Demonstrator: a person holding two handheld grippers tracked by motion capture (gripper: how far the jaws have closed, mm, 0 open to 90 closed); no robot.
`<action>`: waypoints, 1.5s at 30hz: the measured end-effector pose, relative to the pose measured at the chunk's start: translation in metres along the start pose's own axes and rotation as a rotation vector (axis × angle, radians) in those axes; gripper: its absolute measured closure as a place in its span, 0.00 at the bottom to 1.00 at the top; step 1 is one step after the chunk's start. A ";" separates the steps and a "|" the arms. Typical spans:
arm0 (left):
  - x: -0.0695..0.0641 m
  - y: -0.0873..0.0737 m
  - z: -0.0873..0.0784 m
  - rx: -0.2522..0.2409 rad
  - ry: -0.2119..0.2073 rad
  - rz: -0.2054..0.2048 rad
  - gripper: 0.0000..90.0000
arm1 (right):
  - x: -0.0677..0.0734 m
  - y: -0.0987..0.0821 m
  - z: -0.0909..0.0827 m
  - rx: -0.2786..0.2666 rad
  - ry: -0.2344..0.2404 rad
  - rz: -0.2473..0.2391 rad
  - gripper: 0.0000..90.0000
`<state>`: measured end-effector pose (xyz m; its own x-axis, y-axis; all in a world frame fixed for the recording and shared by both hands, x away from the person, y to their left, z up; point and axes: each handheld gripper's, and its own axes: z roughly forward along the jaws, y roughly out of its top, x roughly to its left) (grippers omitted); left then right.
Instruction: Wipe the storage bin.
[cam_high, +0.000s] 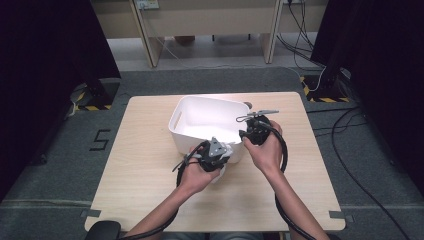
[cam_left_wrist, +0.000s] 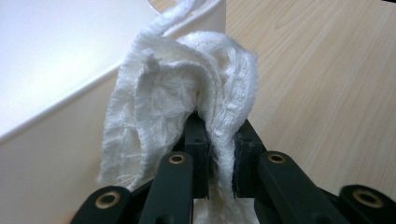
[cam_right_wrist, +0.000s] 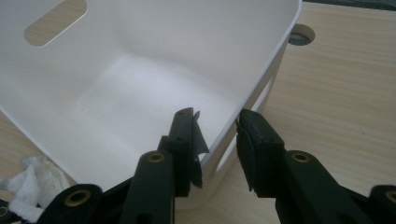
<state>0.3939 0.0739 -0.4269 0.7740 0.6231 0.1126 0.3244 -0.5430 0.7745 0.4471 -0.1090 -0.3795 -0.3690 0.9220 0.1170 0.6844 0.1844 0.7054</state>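
The left tool (cam_left_wrist: 219, 154) is clenched on a white cloth (cam_left_wrist: 187, 102) beside a white plastic bin (cam_high: 205, 120). The right tool (cam_right_wrist: 219, 140) straddles the bin's wall, pads apart from it, on a wooden tabletop (cam_high: 150, 175).

The left gripper (cam_high: 216, 156), at the near left of the table, is a black plastic tool with a grey three-cornered plate on top, and a thick black cable loops from it back along the person's bare, sleeveless forearm. The right gripper (cam_high: 251, 134), a little farther and to the right, is the same black build with a thin grey bracket standing off its far end and its own heavy black cable trailing near. Close up, each has two flat black jaws on angular link arms pinned by brass-coloured rivets.
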 end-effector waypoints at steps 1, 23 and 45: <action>0.000 0.000 0.000 0.001 0.000 0.001 0.89 | 0.000 0.000 0.000 0.001 -0.002 0.000 0.75; 0.002 0.001 0.001 -0.003 0.004 -0.007 0.89 | -0.001 0.004 -0.011 0.040 0.028 0.076 0.80; -0.006 0.019 0.008 0.010 -0.013 0.033 0.89 | 0.003 0.003 -0.008 0.015 0.009 0.085 0.81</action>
<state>0.3996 0.0553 -0.4178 0.7913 0.5975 0.1299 0.3039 -0.5687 0.7643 0.4432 -0.1087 -0.3712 -0.3148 0.9315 0.1822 0.7228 0.1109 0.6821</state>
